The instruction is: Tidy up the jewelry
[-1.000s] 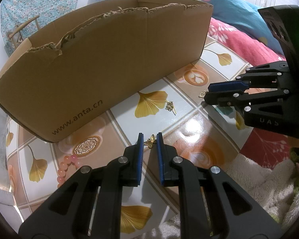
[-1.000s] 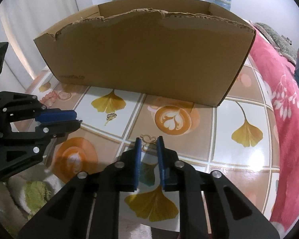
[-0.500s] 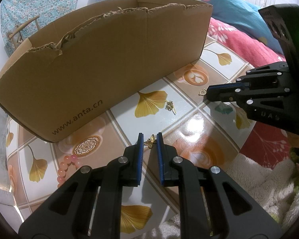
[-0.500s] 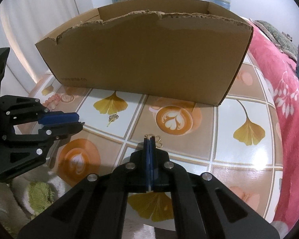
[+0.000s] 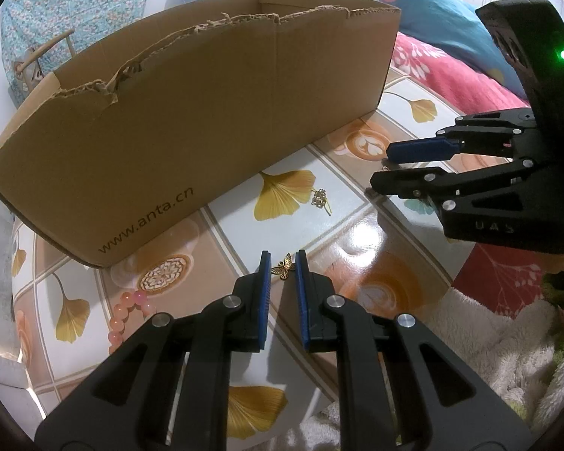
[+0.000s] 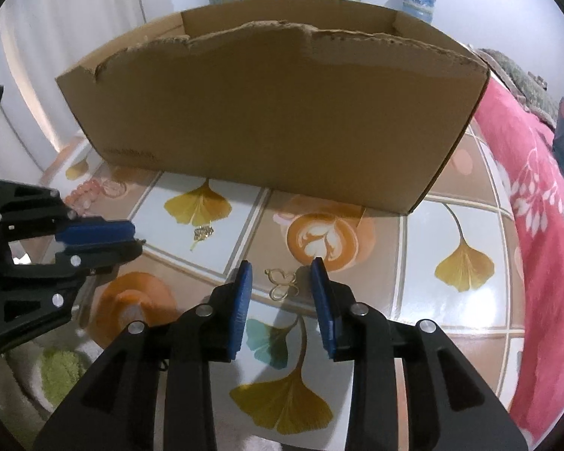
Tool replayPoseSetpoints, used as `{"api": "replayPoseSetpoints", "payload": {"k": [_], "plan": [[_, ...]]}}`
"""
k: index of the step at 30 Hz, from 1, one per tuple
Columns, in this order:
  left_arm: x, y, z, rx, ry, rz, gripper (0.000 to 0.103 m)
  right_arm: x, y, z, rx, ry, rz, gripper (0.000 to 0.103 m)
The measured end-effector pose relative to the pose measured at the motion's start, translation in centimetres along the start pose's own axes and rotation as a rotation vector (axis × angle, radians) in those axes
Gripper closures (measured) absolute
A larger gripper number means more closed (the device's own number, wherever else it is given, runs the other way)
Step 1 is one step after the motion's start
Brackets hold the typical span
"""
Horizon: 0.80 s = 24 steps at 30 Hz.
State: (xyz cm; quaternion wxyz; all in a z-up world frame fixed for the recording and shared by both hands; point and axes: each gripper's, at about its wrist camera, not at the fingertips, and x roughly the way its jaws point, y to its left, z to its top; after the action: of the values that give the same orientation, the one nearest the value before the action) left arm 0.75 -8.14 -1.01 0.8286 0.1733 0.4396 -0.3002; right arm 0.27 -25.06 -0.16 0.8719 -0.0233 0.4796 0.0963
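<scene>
We've got the left hand-held gripper (image 5: 282, 263) spread slightly around a gold butterfly charm (image 5: 285, 263) on the counter (image 5: 357, 233). Our right hand-held gripper (image 6: 281, 272) is spread wide around a gold outline charm (image 6: 281, 283), near the cardboard box (image 6: 274, 112).

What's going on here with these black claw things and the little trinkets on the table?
A person is sorting jewelry with two handheld claws. The left claw is open around a small gold butterfly charm; the right claw is open around a gold wire butterfly piece. Both pieces lie on the tiled tabletop, in front of a torn cardboard box.
</scene>
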Motion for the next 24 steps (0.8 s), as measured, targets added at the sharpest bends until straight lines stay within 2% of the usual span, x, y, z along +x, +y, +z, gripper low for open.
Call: {"api": "replayPoseSetpoints", "payload": {"k": [1,4,14,15,16,24], "plan": [[0.0,0.0,0.0,-0.001,0.0,-0.001,0.091,0.0,0.0,0.0,-0.001,0.001,0.002,0.082],[0.0,0.0,-0.1,0.0,0.0,-0.001,0.091,0.0,0.2,0.1,0.0,0.01,0.012,0.09],[0.0,-0.1,-0.2,-0.001,-0.001,-0.002,0.091,-0.3,-0.4,-0.1,0.03,-0.004,0.04,0.091],[0.0,-0.1,-0.2,-0.001,-0.001,-0.002,0.091,-0.2,-0.3,-0.1,0.033,-0.006,0.043,0.092],[0.0,-0.1,-0.2,-0.001,-0.001,-0.001,0.091,-0.3,-0.5,-0.1,0.04,-0.01,0.048,0.102],[0.0,-0.1,-0.2,0.0,0.0,-0.001,0.091,-1.5,-1.3,-0.3,0.057,-0.021,0.072,0.102]]}}
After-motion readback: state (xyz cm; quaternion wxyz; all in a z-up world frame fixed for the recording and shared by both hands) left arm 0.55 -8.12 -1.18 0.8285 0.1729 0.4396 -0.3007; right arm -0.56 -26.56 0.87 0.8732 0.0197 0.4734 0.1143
